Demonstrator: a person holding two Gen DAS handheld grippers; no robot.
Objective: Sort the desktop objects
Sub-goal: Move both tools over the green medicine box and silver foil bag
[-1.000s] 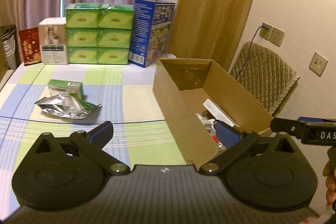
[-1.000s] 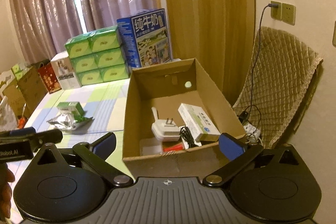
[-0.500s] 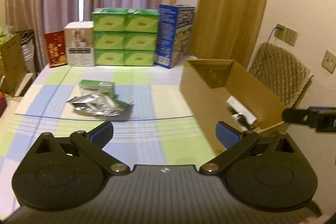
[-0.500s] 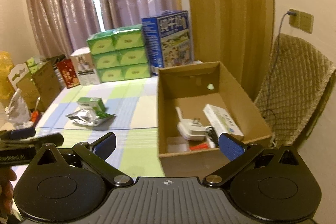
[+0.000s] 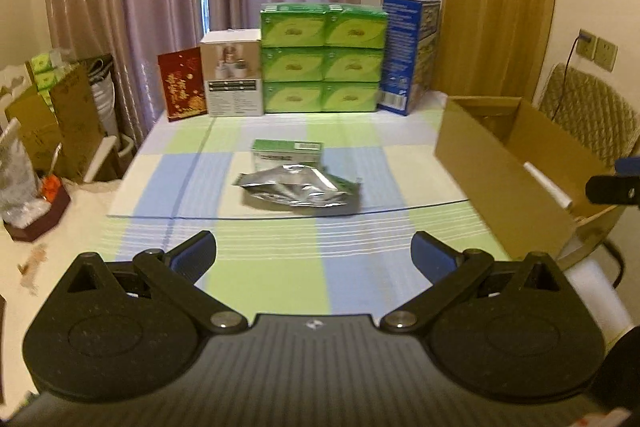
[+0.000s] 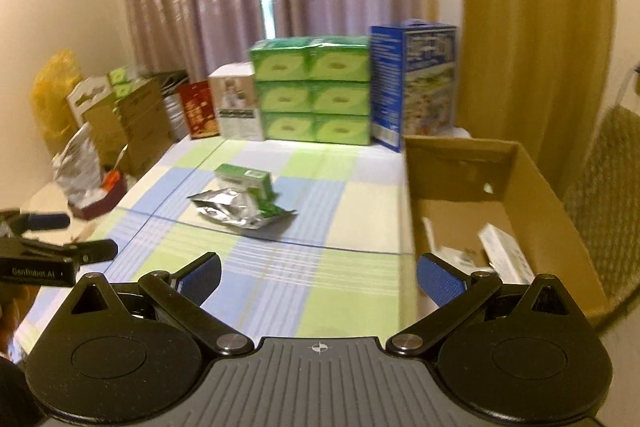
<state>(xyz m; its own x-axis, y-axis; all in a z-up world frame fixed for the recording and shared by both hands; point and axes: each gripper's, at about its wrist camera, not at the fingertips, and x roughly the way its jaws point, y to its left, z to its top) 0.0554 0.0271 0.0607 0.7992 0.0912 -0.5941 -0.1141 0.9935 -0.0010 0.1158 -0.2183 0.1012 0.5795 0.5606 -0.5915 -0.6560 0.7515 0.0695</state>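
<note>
A crumpled silver foil bag (image 5: 296,190) lies mid-table in front of a small green and white box (image 5: 286,151); both also show in the right wrist view, the bag (image 6: 234,207) and the box (image 6: 247,181). An open cardboard box (image 5: 505,171) stands at the table's right edge and holds several small items, among them a white box (image 6: 505,252). My left gripper (image 5: 314,255) is open and empty, well short of the bag. My right gripper (image 6: 319,277) is open and empty, beside the cardboard box (image 6: 496,211).
At the table's back stand stacked green tissue packs (image 5: 322,57), a blue milk carton box (image 5: 408,55), a white product box (image 5: 232,73) and a red packet (image 5: 182,83). Cartons and bags (image 6: 104,115) crowd the left. A quilted chair (image 5: 592,115) stands right.
Both grippers have swung left, away from the cardboard box and toward the table's middle. The foil bag and green box now sit near the centre of both views. Both stay open.
</note>
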